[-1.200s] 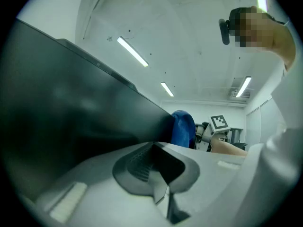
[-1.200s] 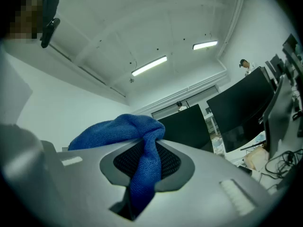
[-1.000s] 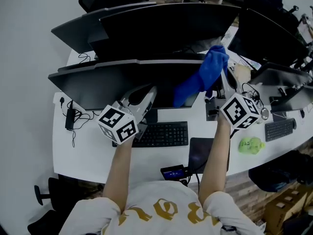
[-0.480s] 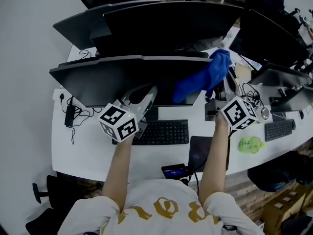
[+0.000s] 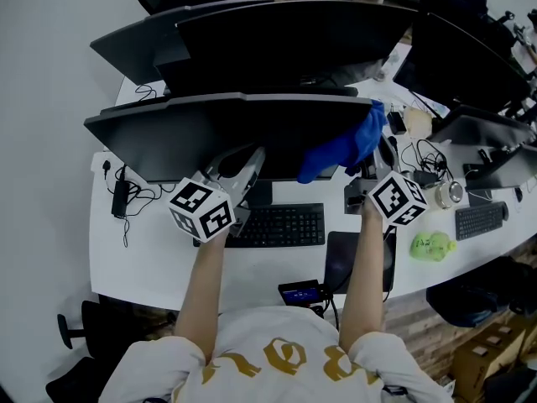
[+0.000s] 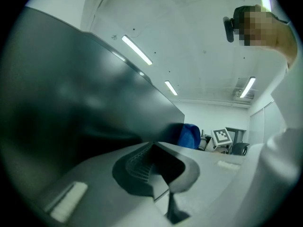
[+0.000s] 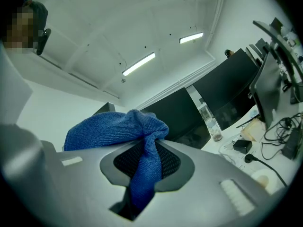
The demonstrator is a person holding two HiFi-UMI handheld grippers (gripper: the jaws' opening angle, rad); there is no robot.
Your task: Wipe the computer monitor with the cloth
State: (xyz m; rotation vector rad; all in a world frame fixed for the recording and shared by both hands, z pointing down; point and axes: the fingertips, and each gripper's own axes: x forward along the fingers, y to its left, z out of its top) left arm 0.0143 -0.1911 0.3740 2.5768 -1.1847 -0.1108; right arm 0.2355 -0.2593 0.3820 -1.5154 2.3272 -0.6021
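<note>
A wide dark monitor (image 5: 210,133) stands across the white desk (image 5: 143,259) in the head view. A blue cloth (image 5: 348,145) hangs against the monitor's right end, just below its top edge. My right gripper (image 5: 379,148) is shut on it. In the right gripper view the blue cloth (image 7: 118,129) bunches over the pads and a strip runs down between them at the right gripper (image 7: 144,174). My left gripper (image 5: 250,158) points at the screen's lower middle, shut with nothing in it. In the left gripper view the monitor (image 6: 71,93) fills the left, with the cloth (image 6: 189,135) at its far end.
A black keyboard (image 5: 281,227), a dark pad (image 5: 344,259) and a phone (image 5: 300,294) lie on the desk in front of me. A green bottle (image 5: 430,246) and a second keyboard (image 5: 480,221) sit at the right. More monitors (image 5: 285,40) stand behind, cables (image 5: 122,196) at the left.
My right gripper has moved down and a little left with the cloth, from above the monitor's top right corner onto its right end. The left gripper has hardly moved.
</note>
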